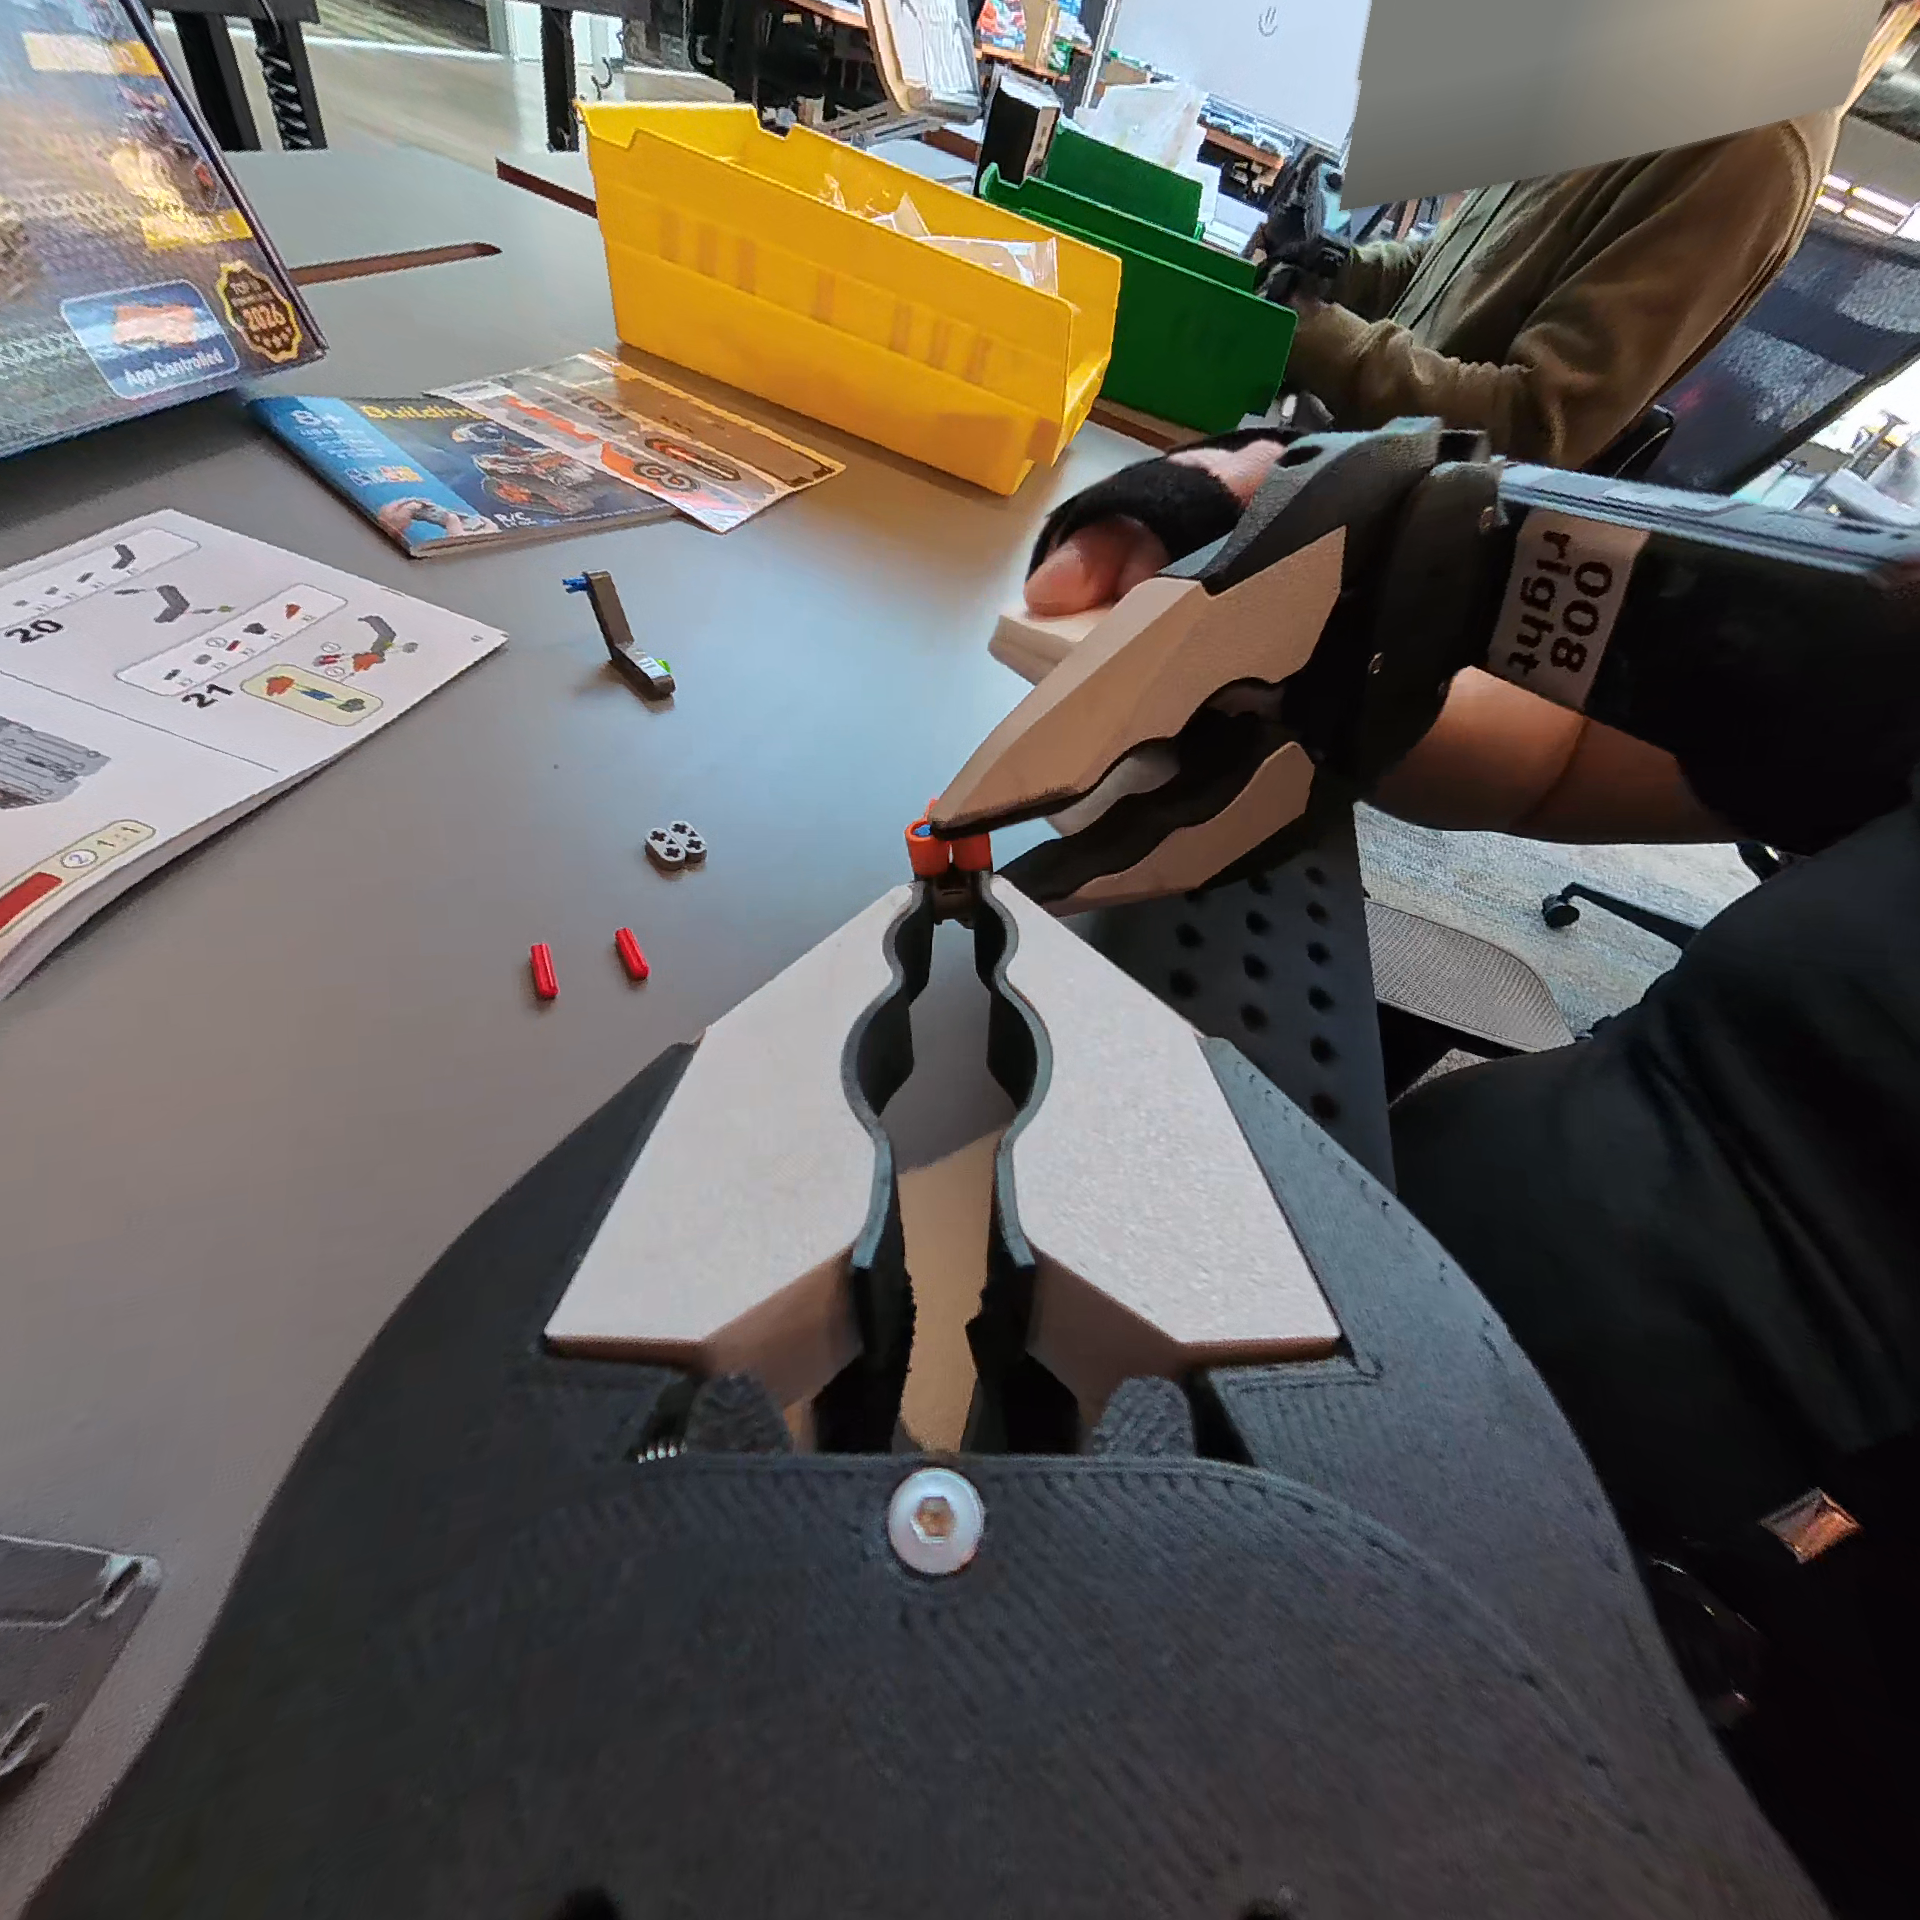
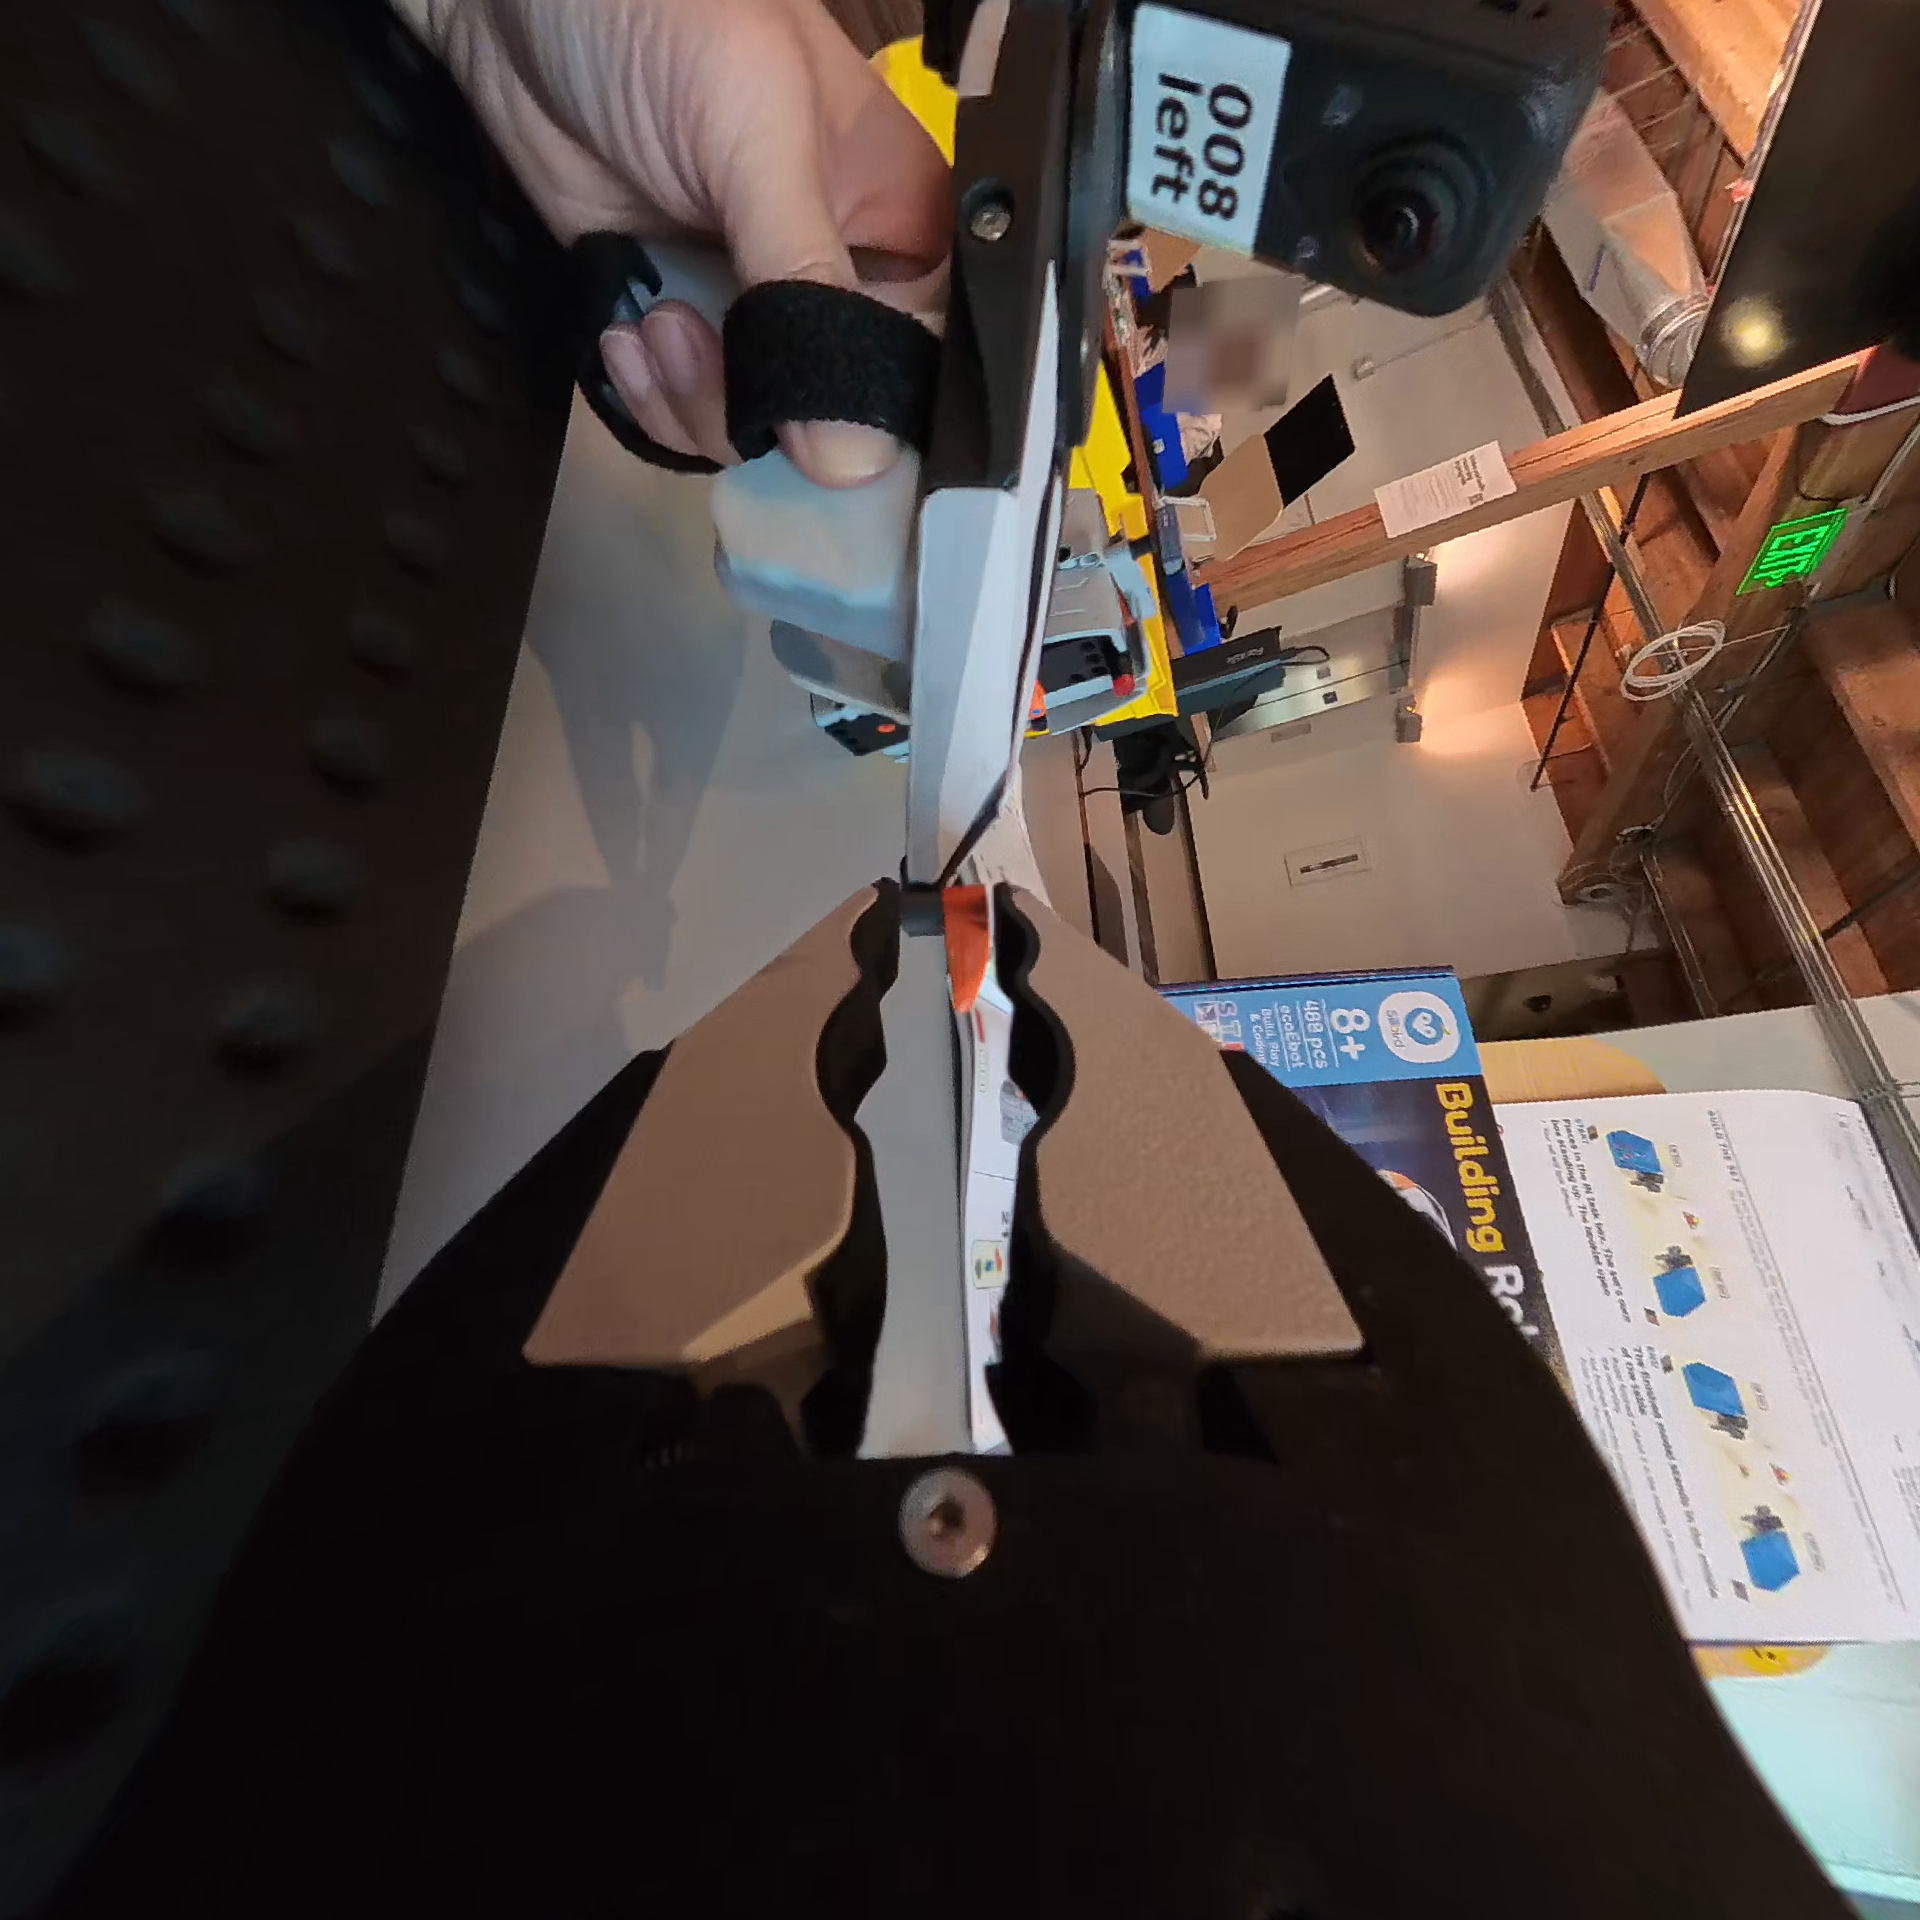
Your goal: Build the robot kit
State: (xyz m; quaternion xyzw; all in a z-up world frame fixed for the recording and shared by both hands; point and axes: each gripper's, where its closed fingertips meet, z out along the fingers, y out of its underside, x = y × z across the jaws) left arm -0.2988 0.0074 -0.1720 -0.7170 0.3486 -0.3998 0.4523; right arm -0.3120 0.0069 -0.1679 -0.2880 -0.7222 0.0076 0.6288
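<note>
**Two grippers clenched on one small brick assembly, above the table edge**

Seen pinched at the very tips of the left gripper [image 1: 951, 906]: the dark lower part of a small brick assembly [image 1: 948, 854], raised off the grey table [image 1: 416, 1091] near its edge. Clamped from the side onto the orange top of the same assembly: the right gripper [image 1: 971, 850], jaws nearly closed around it. Confirmed in the right wrist view, with the right gripper [image 2: 940, 920] tight on the assembly [image 2: 964, 951] and the left gripper [image 2: 925, 873] meeting it tip to tip.

Judged as delicate: very little contact surface on either side. Best handled by keeping both pairs of tips square to the piece, pressing only along the pin axis and avoiding any twist, with the left grip firm enough to resist sliding.

Lying loose on the table, well apart from the grippers: two red pins [image 1: 542, 971], a grey two-hole connector [image 1: 675, 844], a dark angled piece [image 1: 627, 649] and an open instruction booklet [image 1: 208, 675].

Standing farther back: a yellow bin [image 1: 831, 343] with clear plastic bags [image 1: 935, 223] inside, and just behind it a green bin [image 1: 1174, 312], contents hidden from here.
</note>
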